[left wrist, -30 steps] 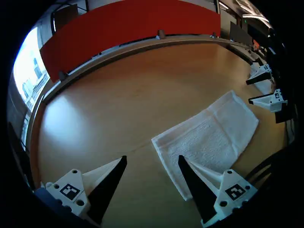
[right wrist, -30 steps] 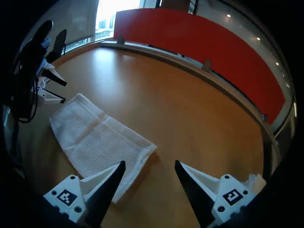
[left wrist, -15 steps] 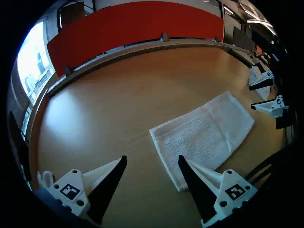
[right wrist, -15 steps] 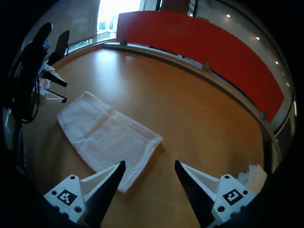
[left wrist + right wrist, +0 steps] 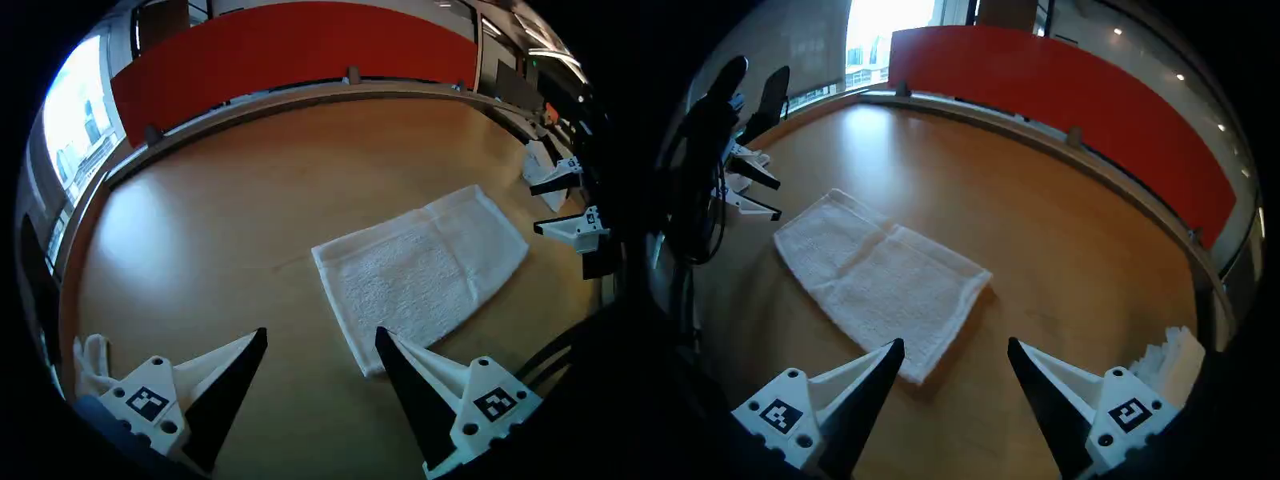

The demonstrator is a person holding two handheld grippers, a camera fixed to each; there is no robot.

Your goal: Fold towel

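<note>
Towel (image 5: 420, 268): white, laid folded on table (image 5: 240, 208), 2 o'clock from left gripper (image 5: 318, 330), 10 o'clock from right gripper (image 5: 954, 341). Both tongs spread wide (nothing held). Step judged: between folds; an edge is to be pinched next.

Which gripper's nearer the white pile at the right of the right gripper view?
Right. The pile lies beside the right gripper, just off its right finger; the left gripper is across the towel from it.
</note>
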